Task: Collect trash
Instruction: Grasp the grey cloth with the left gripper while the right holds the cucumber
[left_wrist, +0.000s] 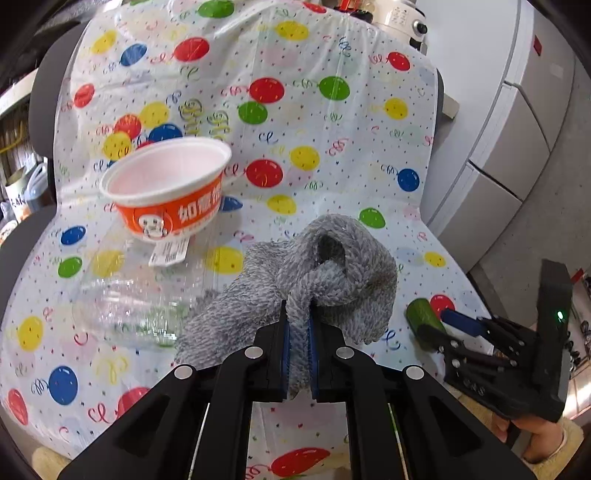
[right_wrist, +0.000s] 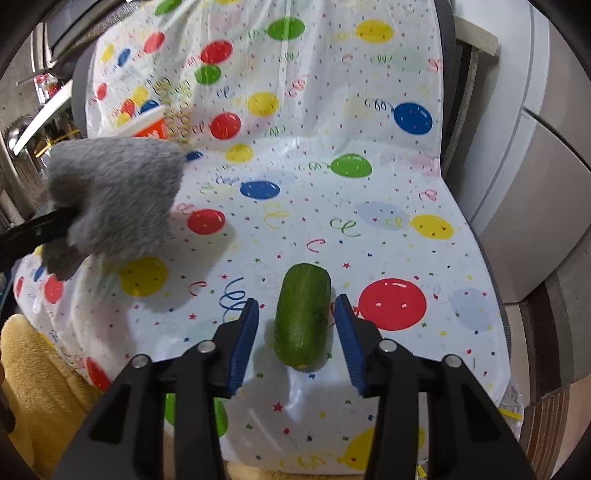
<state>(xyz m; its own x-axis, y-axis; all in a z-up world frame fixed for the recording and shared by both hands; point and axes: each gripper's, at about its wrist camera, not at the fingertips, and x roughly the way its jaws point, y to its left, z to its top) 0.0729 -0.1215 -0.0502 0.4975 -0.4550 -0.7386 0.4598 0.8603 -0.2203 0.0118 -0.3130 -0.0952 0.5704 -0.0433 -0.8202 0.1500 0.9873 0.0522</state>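
- Left gripper (left_wrist: 298, 325) has its jaws pinched nearly shut on a fold of a fuzzy grey cloth (left_wrist: 325, 273), which hangs bunched above the balloon-print sheet (left_wrist: 332, 155).
- Right gripper (right_wrist: 295, 325) sits partly open around a green cucumber piece (right_wrist: 303, 314); its 2 blue pads (right_wrist: 243, 343) stand on either side, with a gap showing at each.
- Cucumber piece lies on the sheet near its front edge.
- Orange and white paper bowl (left_wrist: 166, 188) rests tilted behind a clear plastic container (left_wrist: 129, 310), left of the cloth.
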